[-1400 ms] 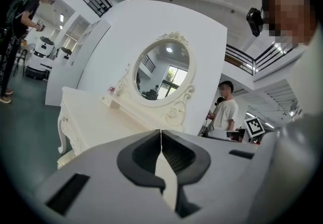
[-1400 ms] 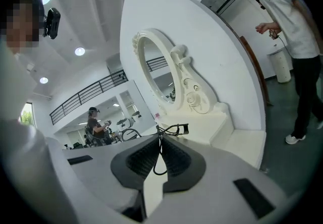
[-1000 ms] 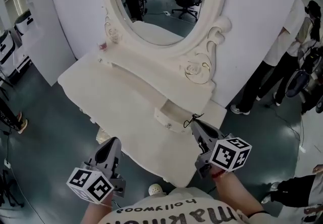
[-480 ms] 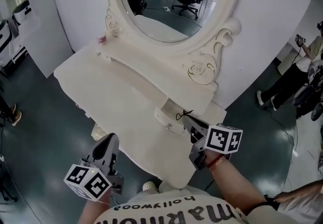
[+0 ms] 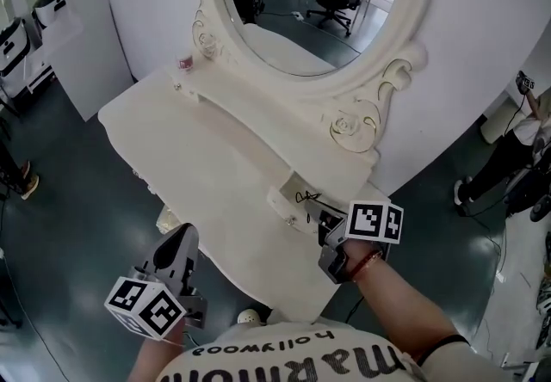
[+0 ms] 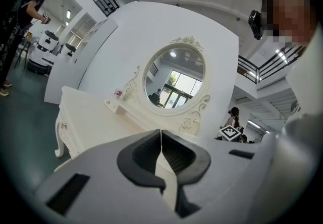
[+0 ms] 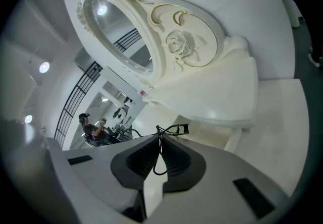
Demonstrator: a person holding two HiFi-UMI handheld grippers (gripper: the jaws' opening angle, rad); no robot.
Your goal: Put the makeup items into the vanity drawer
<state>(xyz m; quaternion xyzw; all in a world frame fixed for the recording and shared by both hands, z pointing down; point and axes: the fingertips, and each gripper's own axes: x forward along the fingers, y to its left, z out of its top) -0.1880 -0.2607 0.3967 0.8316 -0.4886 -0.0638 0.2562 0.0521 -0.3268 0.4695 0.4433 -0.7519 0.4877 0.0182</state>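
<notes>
The right gripper has its jaws closed narrow on a thin black wire item. In the right gripper view the wire runs up between the two dark pads, loops below the grip point, and ends in a short black bar that projects past the tips of the right gripper.

In the head view the item sits at the open drawer, a small drawer pulled out from the raised shelf at the right end of the vanity. The wire lies over the drawer opening. It cannot be determined whether the wire touches the drawer. The right gripper comes in from the front right edge of the vanity, with its marker cube close behind the jaws.

The left gripper has its jaws pressed together with nothing between them. The left gripper view shows the two pads meeting along one seam at the jaw line. This gripper is held low, off the front edge of the vanity and over the dark floor, well apart from the drawer.

An oval mirror in a carved white frame stands above the shelf. A small pink item stands at the left end of the shelf, beside the frame. A person stands at the right edge of the head view
</notes>
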